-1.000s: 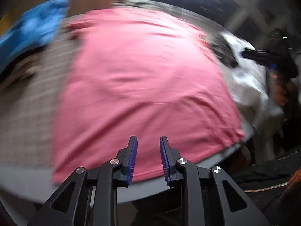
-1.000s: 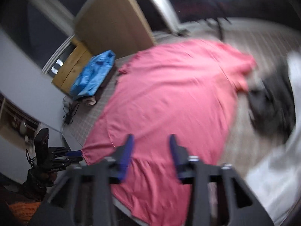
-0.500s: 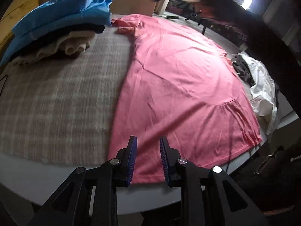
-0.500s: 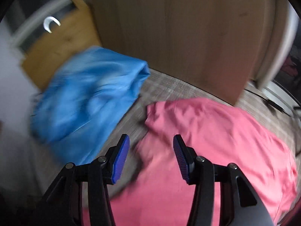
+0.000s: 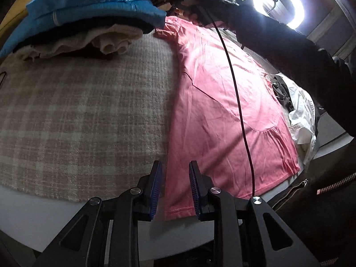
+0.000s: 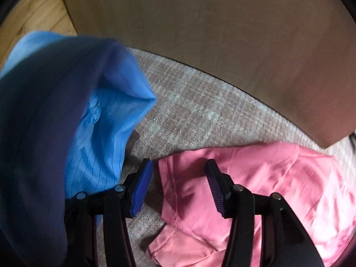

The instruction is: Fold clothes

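A pink T-shirt (image 5: 222, 111) lies spread flat on a beige plaid blanket (image 5: 89, 111). My left gripper (image 5: 175, 164) hovers open over the shirt's near left hem corner, its blue pads a narrow gap apart and off the cloth. At the far end a person's dark-sleeved arm (image 5: 278, 40) reaches to the shirt's left sleeve. In the right wrist view my right gripper (image 6: 179, 162) points down over that pink sleeve (image 6: 178, 200). Its jaws are opening, the sleeve edge lies below between them, and neither pad presses on it.
A stack of folded clothes, blue garment (image 5: 89, 2) (image 6: 100, 144) on top and beige (image 5: 111, 40) beneath, sits just left of the sleeve. White cloth (image 5: 300, 115) and dark cloth (image 5: 282, 91) lie right of the shirt. A black cable (image 5: 235, 89) hangs across. A wooden board (image 6: 222, 33) stands behind.
My left gripper has slid left and down to the shirt's near left corner. My right gripper has swung from the hem side to the far sleeve beside the blue stack and sunk closer.
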Demonstrator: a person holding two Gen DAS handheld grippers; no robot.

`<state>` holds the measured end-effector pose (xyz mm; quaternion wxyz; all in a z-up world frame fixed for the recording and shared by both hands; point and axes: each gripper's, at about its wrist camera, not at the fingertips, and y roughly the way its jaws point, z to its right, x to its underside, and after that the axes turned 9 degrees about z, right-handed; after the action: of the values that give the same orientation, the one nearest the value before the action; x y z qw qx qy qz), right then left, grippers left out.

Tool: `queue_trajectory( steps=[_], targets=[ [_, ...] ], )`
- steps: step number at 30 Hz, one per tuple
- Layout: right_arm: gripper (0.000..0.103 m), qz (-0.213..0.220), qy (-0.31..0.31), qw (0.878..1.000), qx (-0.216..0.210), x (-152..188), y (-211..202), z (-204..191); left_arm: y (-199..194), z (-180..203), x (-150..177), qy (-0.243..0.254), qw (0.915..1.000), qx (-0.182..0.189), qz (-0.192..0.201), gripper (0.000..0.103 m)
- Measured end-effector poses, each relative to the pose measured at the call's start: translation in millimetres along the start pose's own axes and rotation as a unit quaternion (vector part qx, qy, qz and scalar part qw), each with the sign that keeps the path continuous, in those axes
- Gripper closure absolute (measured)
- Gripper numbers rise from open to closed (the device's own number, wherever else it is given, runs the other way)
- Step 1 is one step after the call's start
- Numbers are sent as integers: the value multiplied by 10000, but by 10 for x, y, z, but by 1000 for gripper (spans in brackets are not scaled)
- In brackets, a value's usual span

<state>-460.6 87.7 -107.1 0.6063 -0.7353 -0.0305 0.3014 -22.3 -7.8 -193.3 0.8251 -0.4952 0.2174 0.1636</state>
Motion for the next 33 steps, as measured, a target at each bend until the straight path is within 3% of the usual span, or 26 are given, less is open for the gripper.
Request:
queue_trajectory(
  steps=[5, 6, 9, 18, 22, 25, 30, 33],
  targets=[
    [54, 66, -351, 9988, 346, 36, 22, -126, 29, -16, 77, 54, 9999, -68, -121, 80],
    [60, 110, -406, 9985, 357, 52, 13, -142, 28, -19, 93, 70, 9998, -84, -143, 80],
    [97, 225, -410, 9978, 462, 87, -24, -117, -9, -35, 192, 38, 9996, -118, -252, 74],
    [98, 420, -11, 9989, 187, 190, -167, 8, 108, 93, 283, 129, 9983, -363, -447, 72],
    [98, 593, 100, 9982, 71, 210, -312, 32, 131, 111, 326, -72, 9987, -385, -333, 75],
    [98, 716, 184, 9973, 5, 219, -429, 83, 154, 146, 383, -4, 9989, -375, -285, 103],
    [98, 986, 243, 9948, 27, 279, -680, 203, 11, 370, 370, 200, 9995, -120, 199, 103],
    [98, 1104, 339, 9933, 23, 311, -831, 321, -83, 494, 318, 81, 9990, -40, 445, 103]
  ],
)
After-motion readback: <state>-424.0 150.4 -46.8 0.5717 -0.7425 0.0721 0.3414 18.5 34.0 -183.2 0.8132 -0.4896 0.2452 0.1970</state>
